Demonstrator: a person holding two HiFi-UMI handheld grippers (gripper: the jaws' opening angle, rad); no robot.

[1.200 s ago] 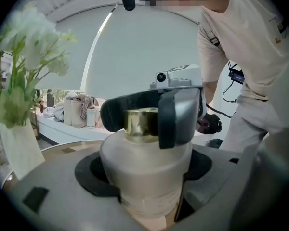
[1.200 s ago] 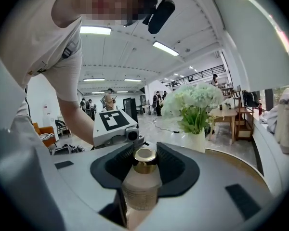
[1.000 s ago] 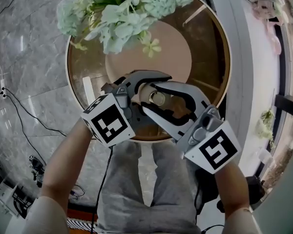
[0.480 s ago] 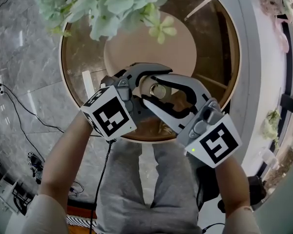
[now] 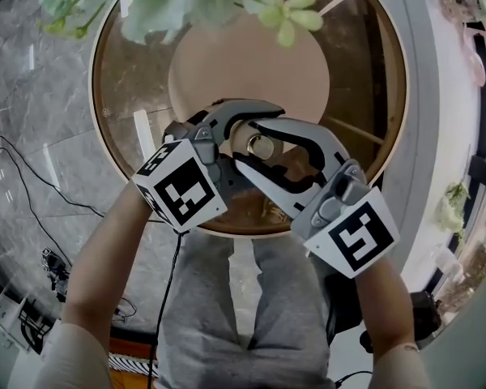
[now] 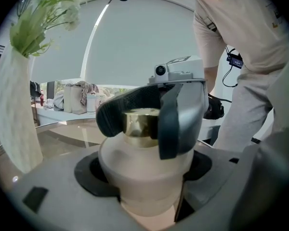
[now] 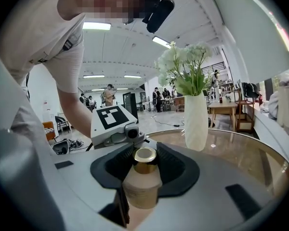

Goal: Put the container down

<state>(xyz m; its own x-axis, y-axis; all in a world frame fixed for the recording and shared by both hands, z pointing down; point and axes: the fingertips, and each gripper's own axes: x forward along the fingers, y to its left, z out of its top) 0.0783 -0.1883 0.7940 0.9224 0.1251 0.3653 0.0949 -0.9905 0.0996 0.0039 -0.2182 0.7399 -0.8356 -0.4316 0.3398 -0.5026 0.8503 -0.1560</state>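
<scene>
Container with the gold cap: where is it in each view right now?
Head view: container, just above centre.
Left gripper view: container, bottom centre.
Right gripper view: container, bottom centre.
Shared landmark: flowers, top edge; top left; upper centre-right.

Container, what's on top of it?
A gold cap sits on the container, with the right gripper shut around it. The cap covers the opening, so the contents cannot be seen.
</scene>
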